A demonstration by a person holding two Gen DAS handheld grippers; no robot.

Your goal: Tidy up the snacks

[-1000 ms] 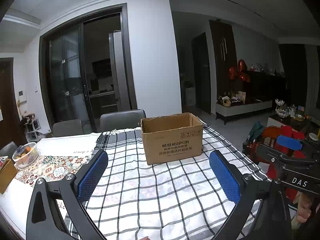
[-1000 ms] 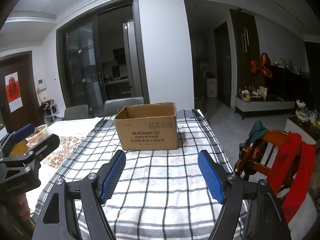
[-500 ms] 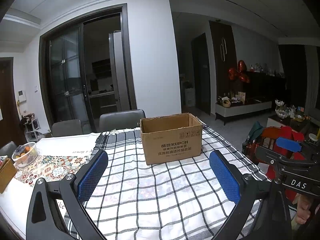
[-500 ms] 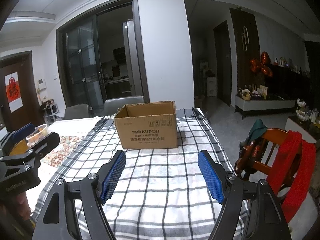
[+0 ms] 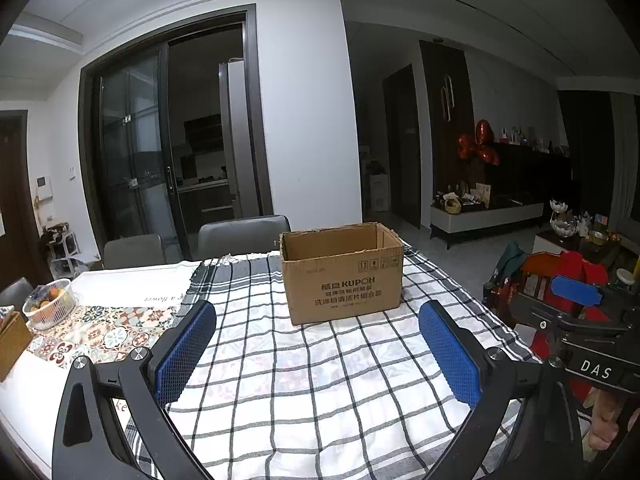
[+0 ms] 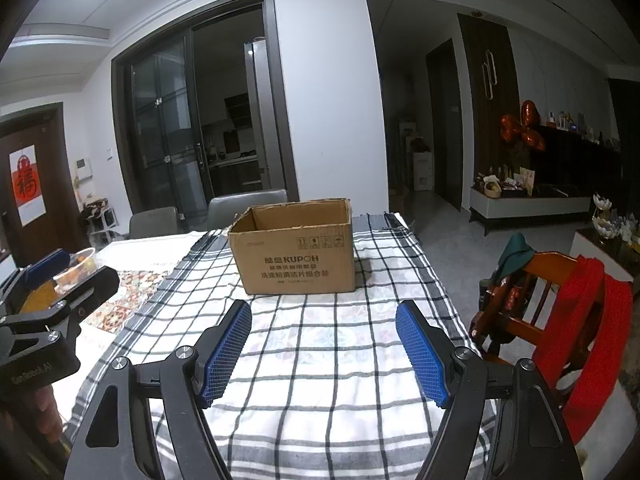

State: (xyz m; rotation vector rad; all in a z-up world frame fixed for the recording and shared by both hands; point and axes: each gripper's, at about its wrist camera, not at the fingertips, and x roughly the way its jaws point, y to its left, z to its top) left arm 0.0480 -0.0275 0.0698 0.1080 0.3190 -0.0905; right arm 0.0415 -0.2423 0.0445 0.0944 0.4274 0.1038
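Observation:
An open brown cardboard box [image 5: 342,274] printed KUPOH stands on the checked tablecloth [image 5: 320,380], also in the right wrist view [image 6: 294,256]. Its inside is hidden from here. My left gripper [image 5: 318,344] is open and empty, held above the cloth in front of the box. My right gripper [image 6: 324,346] is open and empty, level with it to the right; it shows at the right edge of the left wrist view [image 5: 576,312]. The left gripper shows at the left of the right wrist view [image 6: 60,280]. No snacks are visible on the cloth.
A white basket of fruit [image 5: 50,308] and a brown box corner [image 5: 12,344] sit at the table's left end on a patterned mat. Grey chairs [image 5: 244,236] stand behind the table. A wooden chair with red cloth [image 6: 560,312] stands at the right.

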